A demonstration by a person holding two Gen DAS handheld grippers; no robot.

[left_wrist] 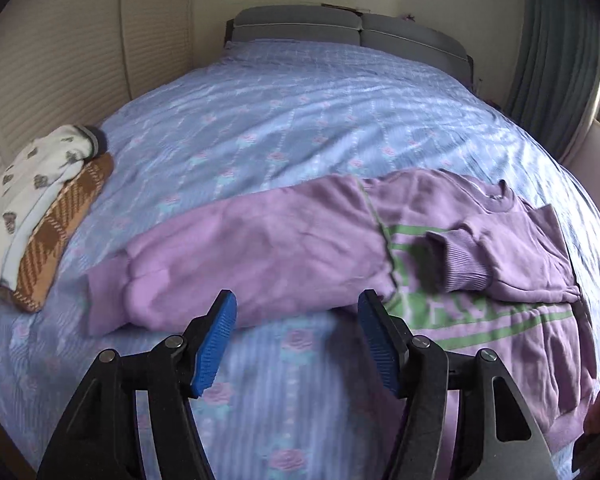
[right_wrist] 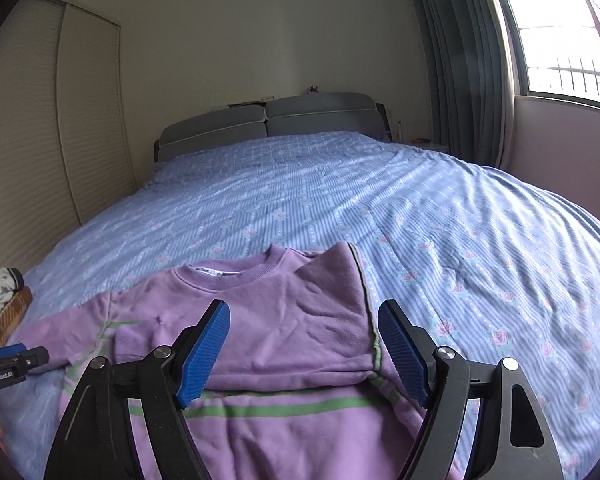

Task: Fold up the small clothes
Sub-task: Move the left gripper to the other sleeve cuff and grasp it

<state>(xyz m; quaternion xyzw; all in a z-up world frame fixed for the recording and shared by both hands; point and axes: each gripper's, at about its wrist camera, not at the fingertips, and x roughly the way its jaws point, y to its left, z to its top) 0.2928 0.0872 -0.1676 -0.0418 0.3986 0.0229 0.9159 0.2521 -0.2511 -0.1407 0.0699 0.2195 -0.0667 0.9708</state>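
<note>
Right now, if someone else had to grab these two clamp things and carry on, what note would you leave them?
Left gripper: open, holding nothing, above the bedspread just short of the purple sweatshirt.
Right gripper: open, holding nothing, over the sweatshirt's folded side.
Sweatshirt: lies flat across the bed, both sides and sleeves folded in over the green-striped front.
Done: two folded clothes stacked at the bed's left edge.
Left: probably fold the sweatshirt in half and add it to the stack.
</note>
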